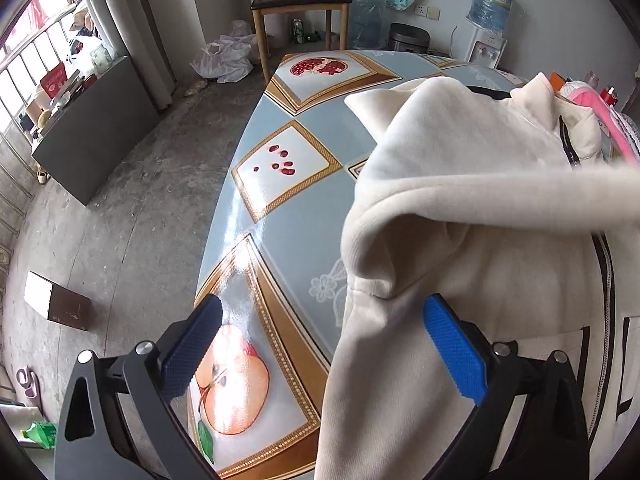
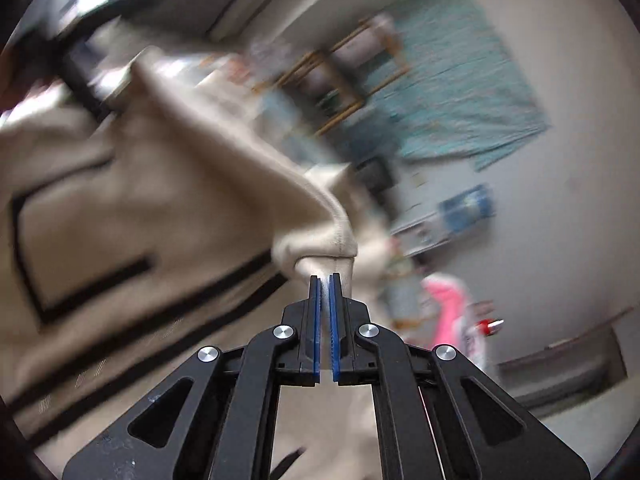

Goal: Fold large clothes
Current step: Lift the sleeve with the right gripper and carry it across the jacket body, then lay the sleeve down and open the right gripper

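Note:
A cream fleece jacket (image 1: 460, 208) with black trim and a zipper lies on the patterned table (image 1: 280, 168), filling the right of the left wrist view. My left gripper (image 1: 324, 320) is open and empty, low over the table's near edge; its right finger (image 1: 452, 348) rests beside the jacket's side. My right gripper (image 2: 324, 280) is shut on a cuff of the jacket (image 2: 316, 240) and holds it lifted; the sleeve stretches across the jacket as a blurred band (image 1: 520, 196). The right wrist view is blurred by motion.
A wooden chair (image 1: 300, 4) stands beyond the table's far end, with water bottles (image 1: 492, 0) and a dispenser behind. Pink items (image 1: 600, 108) lie at the table's far right. A dark cabinet (image 1: 92, 132) stands left on the concrete floor.

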### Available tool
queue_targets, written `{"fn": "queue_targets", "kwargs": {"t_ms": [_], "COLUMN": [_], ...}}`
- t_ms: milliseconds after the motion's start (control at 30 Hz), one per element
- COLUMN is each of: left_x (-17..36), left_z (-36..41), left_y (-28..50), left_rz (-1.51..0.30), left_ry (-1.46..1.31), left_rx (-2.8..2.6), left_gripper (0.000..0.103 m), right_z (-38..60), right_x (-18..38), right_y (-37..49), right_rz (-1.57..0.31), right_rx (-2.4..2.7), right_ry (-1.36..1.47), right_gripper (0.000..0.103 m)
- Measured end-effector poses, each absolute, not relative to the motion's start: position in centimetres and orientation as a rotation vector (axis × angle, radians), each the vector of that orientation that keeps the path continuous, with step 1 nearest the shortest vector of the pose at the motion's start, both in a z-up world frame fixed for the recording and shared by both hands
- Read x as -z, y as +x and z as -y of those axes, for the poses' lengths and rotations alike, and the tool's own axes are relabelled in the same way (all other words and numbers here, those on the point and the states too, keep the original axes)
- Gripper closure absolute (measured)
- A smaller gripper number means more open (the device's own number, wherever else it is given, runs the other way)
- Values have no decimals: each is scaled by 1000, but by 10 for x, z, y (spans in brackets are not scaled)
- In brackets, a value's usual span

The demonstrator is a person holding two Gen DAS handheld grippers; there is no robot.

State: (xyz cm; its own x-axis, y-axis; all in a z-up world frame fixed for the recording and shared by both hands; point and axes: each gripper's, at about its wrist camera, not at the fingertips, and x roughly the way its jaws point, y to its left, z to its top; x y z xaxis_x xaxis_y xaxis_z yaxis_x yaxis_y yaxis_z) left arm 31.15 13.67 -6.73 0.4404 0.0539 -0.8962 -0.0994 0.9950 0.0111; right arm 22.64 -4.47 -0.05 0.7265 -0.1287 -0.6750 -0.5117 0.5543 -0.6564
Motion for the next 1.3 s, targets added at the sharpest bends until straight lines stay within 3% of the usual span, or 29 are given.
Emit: {"fn": "queue_targets", "kwargs": {"t_ms": [100, 200, 233, 467, 600, 667, 733, 800, 867, 1100, 1200, 1300], "left_x": [68, 68, 68, 66, 70, 70, 69, 69, 70, 67, 63, 59], "left_z": [-137, -136, -135, -133, -130, -130, -130, -129, -129, -129, -133, -138], "left_y": [311, 309, 308, 300, 294, 293, 292, 290, 290, 282, 276, 272], "left_rz": [-1117, -1121, -1122, -1124, -1128, -1128, -1128, -1126, -1121, -1103, -1098, -1090], "left_ry": [-37, -22, -12, 2, 11, 9, 13, 19, 25, 65, 66, 57], "left_rx": [-91, -83, -82, -97, -104, -108, -112, -112, -109, -121, -118, -115], "left_gripper": [4, 5, 5, 5, 5, 5, 5, 5, 4, 5, 5, 5], "right_z": [79, 109, 125, 202, 195, 188, 176, 161, 154, 179, 201, 228], "right_x": [31, 28, 21, 27, 46, 57, 68, 68, 62, -32, -39, -13], "right_y": [215, 224, 230, 294, 315, 324, 335, 336, 340, 355, 361, 362], "right_rz": [-976, -1088, -1101, -1210, -1264, -1290, -1315, -1302, -1275, -992, -972, -1046], "right_rx": [-351, -390, -393, -347, -278, -271, -266, -236, -231, -200, -150, -111], "right_ry": [-824, -475, -320, 480, 528, 519, 477, 372, 315, 255, 257, 284], "right_gripper": [94, 66, 62, 60, 60, 63, 84, 96, 101, 101, 101, 101]}}
